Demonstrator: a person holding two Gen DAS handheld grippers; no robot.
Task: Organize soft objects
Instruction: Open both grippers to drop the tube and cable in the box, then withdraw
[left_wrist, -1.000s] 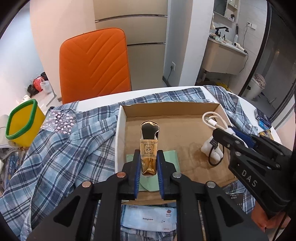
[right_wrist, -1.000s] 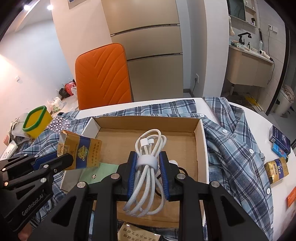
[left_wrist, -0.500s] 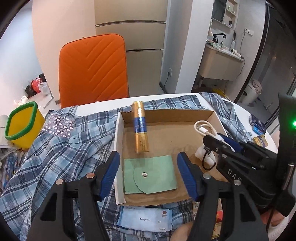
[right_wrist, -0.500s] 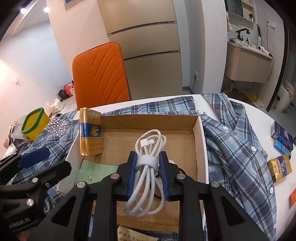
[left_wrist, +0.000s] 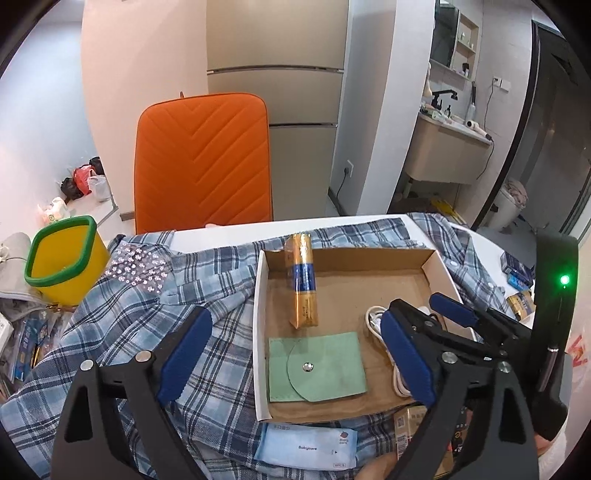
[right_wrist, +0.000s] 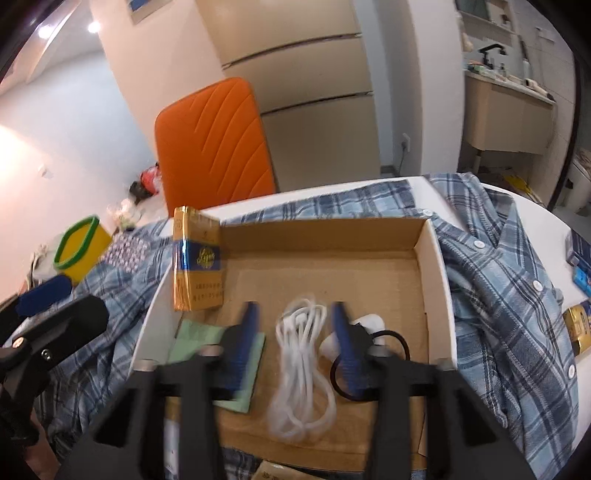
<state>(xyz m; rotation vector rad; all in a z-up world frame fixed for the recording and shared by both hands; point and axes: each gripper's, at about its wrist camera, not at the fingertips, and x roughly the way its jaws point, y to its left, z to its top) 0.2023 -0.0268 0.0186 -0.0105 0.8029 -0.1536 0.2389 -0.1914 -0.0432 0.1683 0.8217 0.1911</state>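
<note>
Both grippers are letting go over the cardboard box (left_wrist: 439, 266), which sits on a plaid shirt (left_wrist: 122, 332) spread on the counter. The left gripper (left_wrist: 295, 360) has its fingers spread wide and opening, nothing between them. Beyond them the gold cigarette pack (left_wrist: 303, 280) leans against the box's far left wall, above the green pouch (left_wrist: 317, 365) lying flat at lower centre of the frame. In the right wrist view, the right gripper (right_wrist: 295, 345) is opening its fingers around the white cable bundle (right_wrist: 301, 365), which lies on the box floor, apparently free of the pads. The placing step looks nearly finished; next, each gripper would need to back out and reach for items outside the box, such as the tissue packet (left_wrist: 306, 446) at the bottom edge.
</note>
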